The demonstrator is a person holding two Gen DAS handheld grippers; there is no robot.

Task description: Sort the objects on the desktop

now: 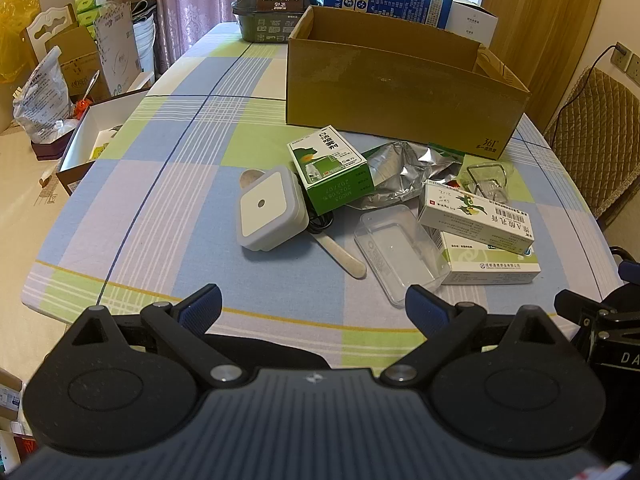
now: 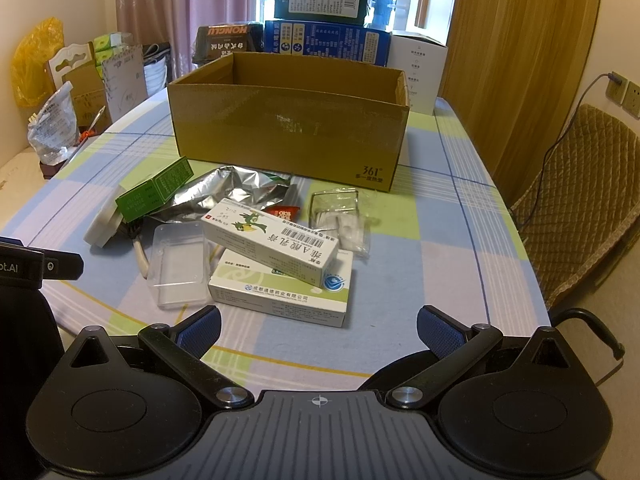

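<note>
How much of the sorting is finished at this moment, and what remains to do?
Done: nothing that shows; the part of the cardboard box interior in view holds nothing. In hand: nothing; the left gripper and right gripper are both open, short of the pile. Left: the green box, night light, foil bag, clear case and two stacked white boxes lie on the table.

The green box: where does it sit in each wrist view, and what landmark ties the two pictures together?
Left wrist: the green box lies just above centre, leaning on the grey-and-white square device, in front of the cardboard box.
Right wrist: the green box is left of centre, seen from its side, on top of the device.
Shared landmark: the cardboard box with its "361" print, behind the clutter in both.
</note>
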